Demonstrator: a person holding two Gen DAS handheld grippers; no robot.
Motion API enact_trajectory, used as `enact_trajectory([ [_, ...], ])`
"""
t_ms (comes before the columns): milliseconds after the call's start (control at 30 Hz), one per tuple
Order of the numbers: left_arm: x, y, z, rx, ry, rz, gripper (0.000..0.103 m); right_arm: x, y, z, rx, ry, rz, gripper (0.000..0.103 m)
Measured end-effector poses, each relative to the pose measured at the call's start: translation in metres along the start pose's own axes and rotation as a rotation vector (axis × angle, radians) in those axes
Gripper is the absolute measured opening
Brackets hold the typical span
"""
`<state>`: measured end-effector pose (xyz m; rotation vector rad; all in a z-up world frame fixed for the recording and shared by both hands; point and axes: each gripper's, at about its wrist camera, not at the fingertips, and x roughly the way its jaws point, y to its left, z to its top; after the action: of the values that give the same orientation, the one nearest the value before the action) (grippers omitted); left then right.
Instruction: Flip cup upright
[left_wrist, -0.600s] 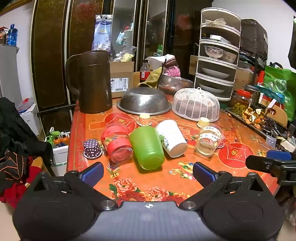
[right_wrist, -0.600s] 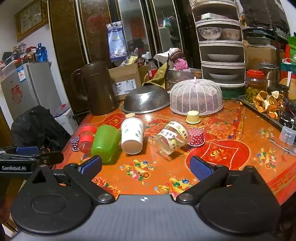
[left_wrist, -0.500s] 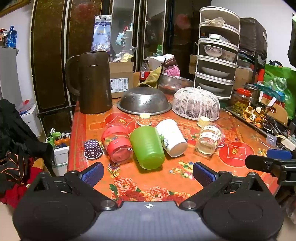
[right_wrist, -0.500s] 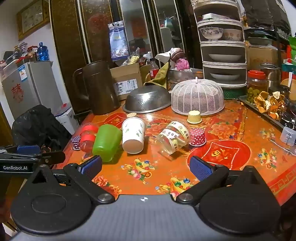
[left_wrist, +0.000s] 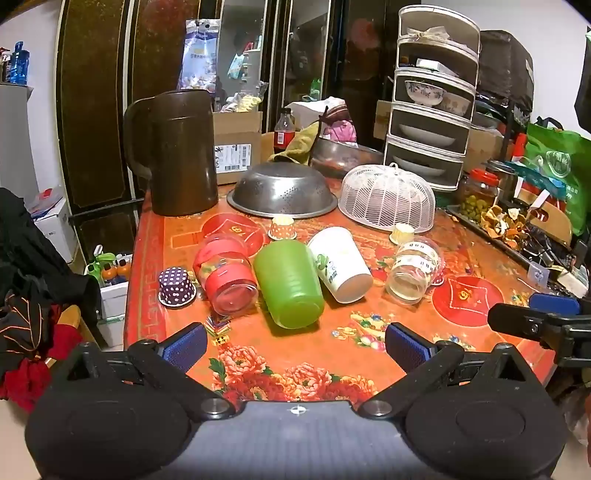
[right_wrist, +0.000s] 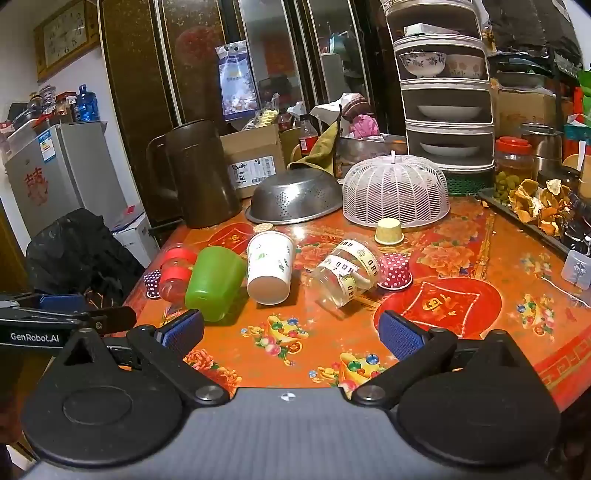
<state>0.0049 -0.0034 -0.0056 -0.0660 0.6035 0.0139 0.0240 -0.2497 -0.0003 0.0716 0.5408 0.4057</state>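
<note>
Several cups lie on their sides on the orange flowered table (left_wrist: 280, 365): a red-banded clear cup (left_wrist: 225, 275), a green cup (left_wrist: 290, 286), a white paper cup (left_wrist: 341, 264) and a clear cup with yellow tape (left_wrist: 413, 271). The right wrist view shows the same row: the green cup (right_wrist: 216, 282), the white cup (right_wrist: 269, 266), the clear cup (right_wrist: 345, 275). My left gripper (left_wrist: 295, 343) is open and empty, short of the green cup. My right gripper (right_wrist: 291, 332) is open and empty, short of the white and clear cups.
Small upside-down paper cups dot the table, one purple dotted (left_wrist: 176, 286), one red dotted (right_wrist: 395, 271). A brown jug (left_wrist: 181, 153), a steel colander (left_wrist: 282, 190) and a white mesh cover (left_wrist: 386, 197) stand behind. The table's left edge drops to clutter.
Both views have crept very slightly nearer the cups. No cup has moved and both grippers stay open.
</note>
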Motion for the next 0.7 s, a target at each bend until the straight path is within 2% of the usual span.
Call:
enact_trajectory([
  [700,0.0013,-0.0007,-0.0014,-0.003,0.007,-0.002,0.103,-0.0009,0.0019,0.0006,-0.011,-0.003,0.010,0.102],
])
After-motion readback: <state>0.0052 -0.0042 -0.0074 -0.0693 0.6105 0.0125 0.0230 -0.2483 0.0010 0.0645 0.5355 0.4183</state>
